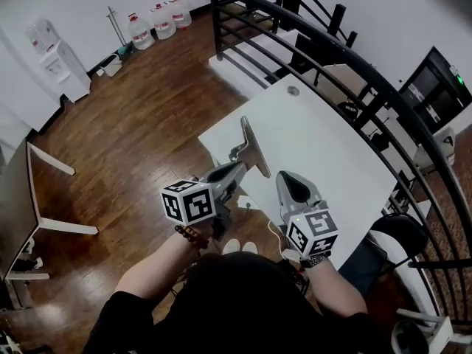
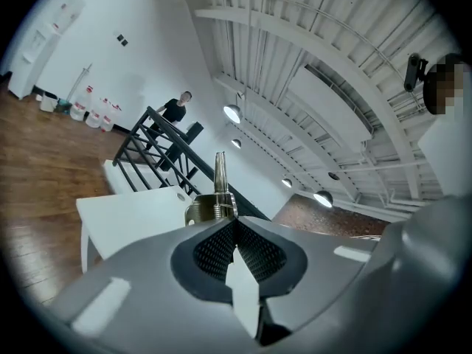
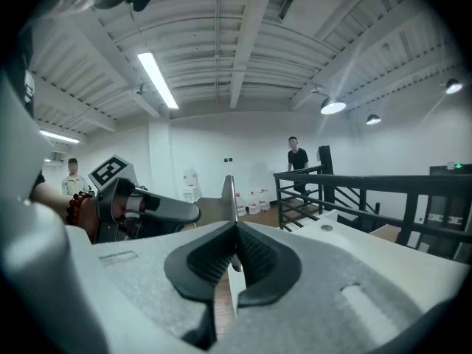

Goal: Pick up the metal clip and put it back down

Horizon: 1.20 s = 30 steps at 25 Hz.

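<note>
The metal clip [image 1: 251,147] is a long steel spring clip held up over the near left corner of the white table [image 1: 324,135]. My left gripper [image 1: 237,167] is shut on its handle end; in the left gripper view the clip [image 2: 217,198] stands upright between the dark ribbed pads [image 2: 214,249]. To its right, my right gripper [image 1: 284,175] hangs with its jaws together and nothing between them. In the right gripper view the clip [image 3: 229,194] shows edge-on just beyond the right gripper [image 3: 236,231]; whether they touch I cannot tell.
A black railing [image 1: 354,65] curves along the table's far and right sides. A black chair [image 1: 402,234] stands at the right. Water bottles [image 1: 158,22] and a dispenser [image 1: 55,61] line the far wall. A person [image 3: 296,153] stands by the stairs.
</note>
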Motion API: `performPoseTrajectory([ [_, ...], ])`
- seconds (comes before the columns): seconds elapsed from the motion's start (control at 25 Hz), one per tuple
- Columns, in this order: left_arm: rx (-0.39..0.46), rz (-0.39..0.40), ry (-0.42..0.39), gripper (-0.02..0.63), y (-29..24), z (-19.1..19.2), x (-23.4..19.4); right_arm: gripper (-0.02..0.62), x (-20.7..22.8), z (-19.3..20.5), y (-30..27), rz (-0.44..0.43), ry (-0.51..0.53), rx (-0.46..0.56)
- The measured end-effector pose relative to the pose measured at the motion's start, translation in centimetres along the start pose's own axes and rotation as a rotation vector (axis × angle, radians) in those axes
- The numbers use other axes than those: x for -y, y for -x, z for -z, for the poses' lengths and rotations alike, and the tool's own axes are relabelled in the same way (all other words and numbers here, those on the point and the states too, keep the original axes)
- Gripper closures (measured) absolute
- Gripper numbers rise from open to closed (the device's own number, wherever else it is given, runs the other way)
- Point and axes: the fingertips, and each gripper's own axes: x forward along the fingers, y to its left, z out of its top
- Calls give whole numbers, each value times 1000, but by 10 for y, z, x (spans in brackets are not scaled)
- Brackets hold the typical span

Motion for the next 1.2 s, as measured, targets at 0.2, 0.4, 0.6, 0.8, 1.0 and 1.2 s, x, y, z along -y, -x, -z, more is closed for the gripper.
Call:
performPoseTrajectory([
  [0.2, 72, -106, 16, 581, 30, -5, -15, 604, -20, 1, -16, -118, 6, -12],
  [0.4, 138, -184, 19, 581, 65, -10, -27, 604, -48, 2, -33, -217, 21, -21],
  [0.6, 200, -242, 34, 581, 111, -20, -46, 604, -93, 2, -57, -302, 54, -42],
  [0.8, 259, -292, 43, 581, 147, -29, -70, 604, -130, 3, -82, -376, 89, -53],
  [1.0, 282, -320, 38, 581, 178, -33, -90, 604, -162, 6, -103, -413, 102, -59],
  [1.2, 308, -316, 42, 581, 277, -65, -126, 604, -268, -7, -140, -434, 129, -64],
])
